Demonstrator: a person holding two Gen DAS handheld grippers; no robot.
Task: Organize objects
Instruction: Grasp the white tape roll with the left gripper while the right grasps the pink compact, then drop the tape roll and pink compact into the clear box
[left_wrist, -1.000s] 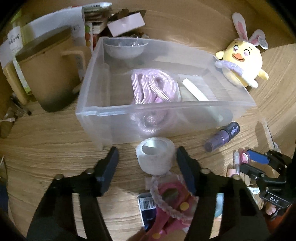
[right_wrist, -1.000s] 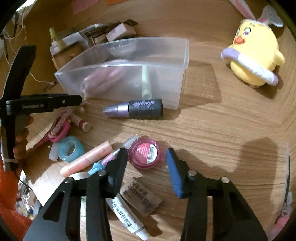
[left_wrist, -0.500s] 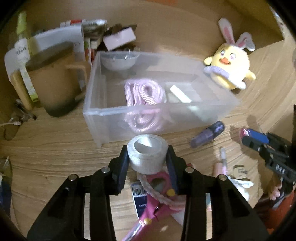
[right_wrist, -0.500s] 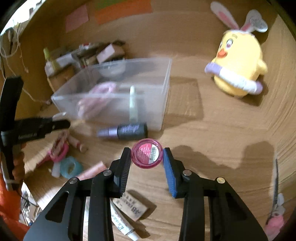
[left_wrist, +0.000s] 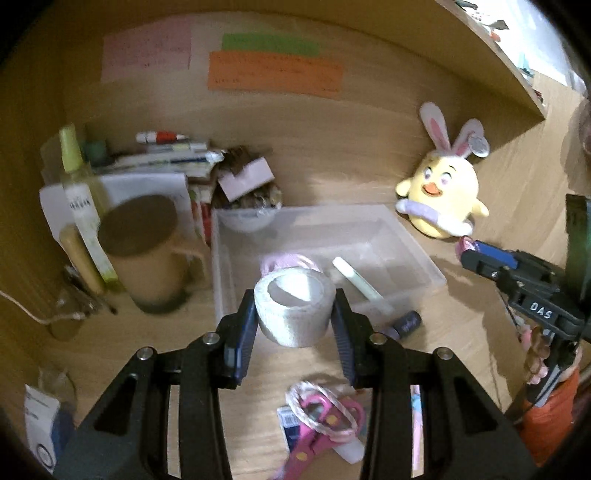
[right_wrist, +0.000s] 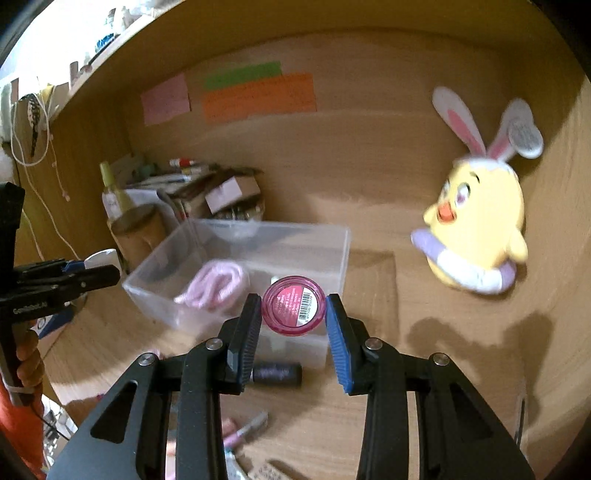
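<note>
We note the left gripper (left_wrist: 294, 320) clenched on a roll of white tape (left_wrist: 295, 311), a squat ribbed cylinder with a hollow core, held clear of the wooden desk (left_wrist: 110, 343). The right gripper (right_wrist: 293, 321) grasps a small round pink jar (right_wrist: 294, 305) by its sides, its barcode label facing the camera, likewise lifted off the desk.

Just beyond both sets of tongs sits a clear plastic bin (left_wrist: 406, 240), rectangular and thin-walled. In it we see a coiled pink cord (right_wrist: 216, 286) and a pale stick (left_wrist: 360, 282); a small bowl-like shape at its far rim is too blurred to place.

Only the left view shows what lies beneath its tongs: pink scissors (left_wrist: 314, 435) looped with a twisted cord, over a small dark packet. It also shows the right gripper's blue pad off to the right, and left of the bin a tan mug (left_wrist: 155, 254) with a dark lid and a yellow-green bottle (left_wrist: 79, 199).

Only the right view shows the left gripper side-on at far left, the tape a white edge between its fingers.

A dark purple tube (right_wrist: 275, 373) lies on the desk between the right tongs and the bin. Well off to the right stands a soft yellow chick plush (right_wrist: 480, 225) with rabbit ears. Pink, green and orange paper notes (left_wrist: 273, 72) are stuck on the back panel.
</note>
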